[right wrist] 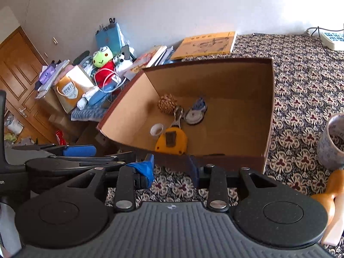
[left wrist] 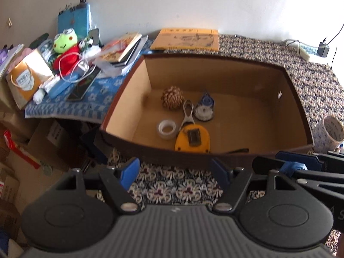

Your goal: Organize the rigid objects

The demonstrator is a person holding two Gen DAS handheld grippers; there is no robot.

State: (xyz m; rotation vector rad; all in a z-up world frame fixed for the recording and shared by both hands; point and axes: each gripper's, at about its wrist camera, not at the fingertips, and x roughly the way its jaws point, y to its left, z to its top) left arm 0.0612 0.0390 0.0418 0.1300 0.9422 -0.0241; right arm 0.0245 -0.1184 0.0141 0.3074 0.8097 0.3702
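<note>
Inside, the cardboard box (left wrist: 215, 79) holds a scaly pinecone (left wrist: 173, 97); both grippers' fingers (left wrist: 129, 169) gape empty.

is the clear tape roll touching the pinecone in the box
Apart. The left wrist view shows bare box floor between the tape roll and the pinecone.

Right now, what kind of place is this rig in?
Likely a lived-in home room, not a lab: a patterned cloth under the cardboard box, a frog plush amid piled books, and a panelled wooden door.
</note>
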